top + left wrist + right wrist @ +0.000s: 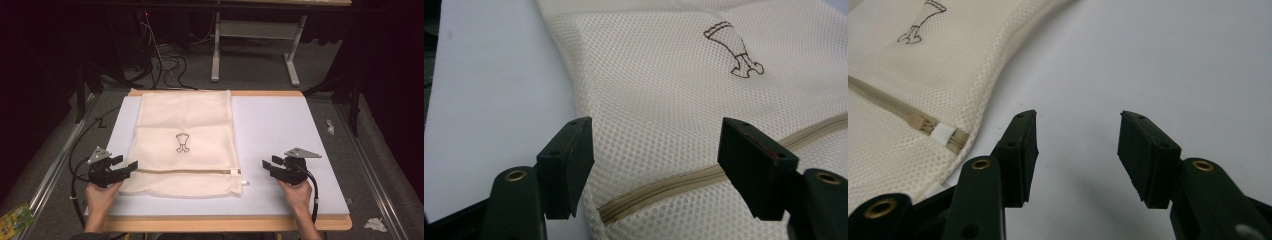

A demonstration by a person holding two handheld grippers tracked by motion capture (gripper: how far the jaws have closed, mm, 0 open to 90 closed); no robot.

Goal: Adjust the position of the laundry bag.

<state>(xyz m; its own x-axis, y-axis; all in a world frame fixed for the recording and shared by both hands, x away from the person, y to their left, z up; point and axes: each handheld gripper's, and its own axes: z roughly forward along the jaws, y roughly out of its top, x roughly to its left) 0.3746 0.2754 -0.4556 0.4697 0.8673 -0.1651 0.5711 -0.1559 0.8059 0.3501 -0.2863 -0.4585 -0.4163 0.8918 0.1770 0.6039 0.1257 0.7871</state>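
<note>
Right tongs (pixel 1075 150): jaws apart, nothing btwn them, over bare white surface (pixel 1158 60). Cream mesh bag (pixel 923 90) lies upper left, clear of the jaws. Zipper w/ white pull tab (pixel 942 132) near left jaw, not touching. Dark outline emblem (pixel 920 22) at top left.

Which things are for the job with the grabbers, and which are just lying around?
For the job:
- mesh bag on the white mat
- its zipper and white zipper pull
- left gripper, open at the bag's edge
- right gripper, open, beside the bag

Just lying about:
- crumpled paper
- green packet
- cables
</note>
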